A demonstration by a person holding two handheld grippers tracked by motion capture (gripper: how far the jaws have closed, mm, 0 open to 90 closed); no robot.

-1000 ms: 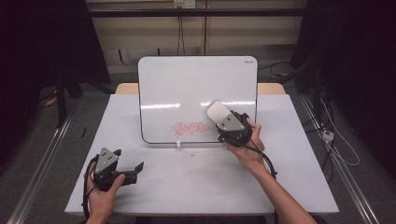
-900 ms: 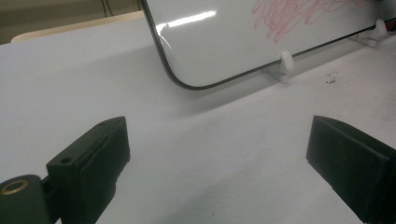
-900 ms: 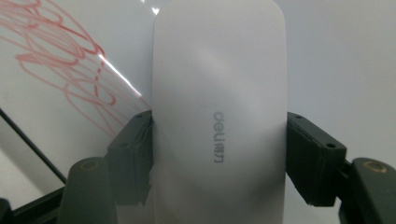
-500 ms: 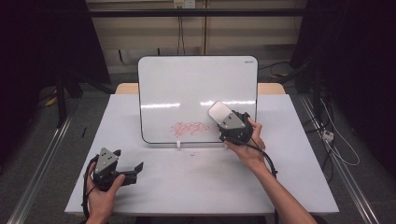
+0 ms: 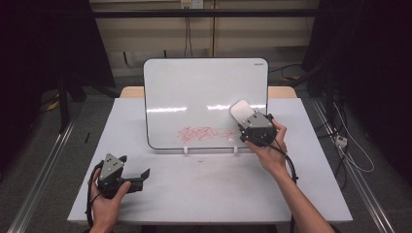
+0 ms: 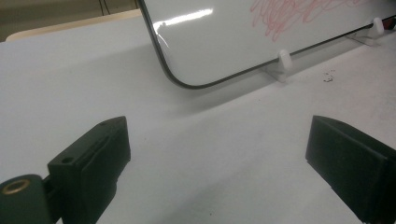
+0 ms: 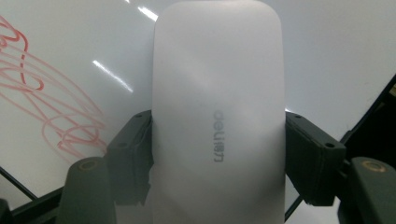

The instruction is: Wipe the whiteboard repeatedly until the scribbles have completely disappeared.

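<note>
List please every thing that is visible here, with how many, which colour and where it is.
whiteboard: one, white with dark rim, standing on the table at the back middle
scribble: one, red, low on the whiteboard
feet: two, white, under the whiteboard's lower edge
eraser: one, white, held against the whiteboard right of the scribble
table: one, white top
crumbs: a few, dark, on the table before the whiteboard
left tongs: one, black, open, low over the table's front left
right tongs: one, black, shut on the eraser
hands: two, one on each tongs
</note>
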